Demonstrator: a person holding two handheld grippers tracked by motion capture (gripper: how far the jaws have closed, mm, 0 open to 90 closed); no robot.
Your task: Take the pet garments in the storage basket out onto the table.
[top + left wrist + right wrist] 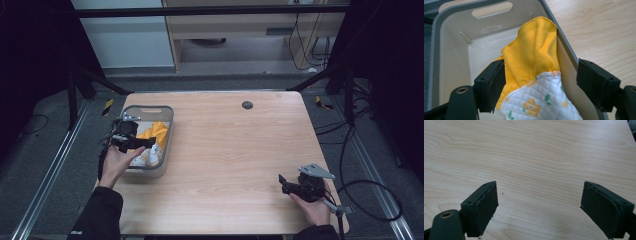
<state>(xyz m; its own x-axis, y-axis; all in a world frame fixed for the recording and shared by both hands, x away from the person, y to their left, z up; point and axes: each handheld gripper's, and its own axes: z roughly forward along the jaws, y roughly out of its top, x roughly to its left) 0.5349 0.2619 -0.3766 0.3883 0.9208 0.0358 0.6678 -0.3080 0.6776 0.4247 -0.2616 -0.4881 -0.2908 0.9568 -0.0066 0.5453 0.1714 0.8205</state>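
A grey plastic bin (166,131) stands at the table's left edge; its rim (564,42) also appears in the left gripper view. Inside it lie a yellow cloth (534,55) (158,131) and a white quilted cloth with a yellow flower print (541,100) (151,154). My left gripper (541,87) (145,142) hovers over the bin, open, its jaws astride the two cloths without closing on them. My right gripper (539,205) (285,184) stands open low over bare wood near the table's front right corner, nothing between its jaws.
The light wooden table (240,150) has a round black grommet (247,105) near its far edge. Black cables (370,200) lie on the floor to the right. Dark frame posts (345,85) flank the table.
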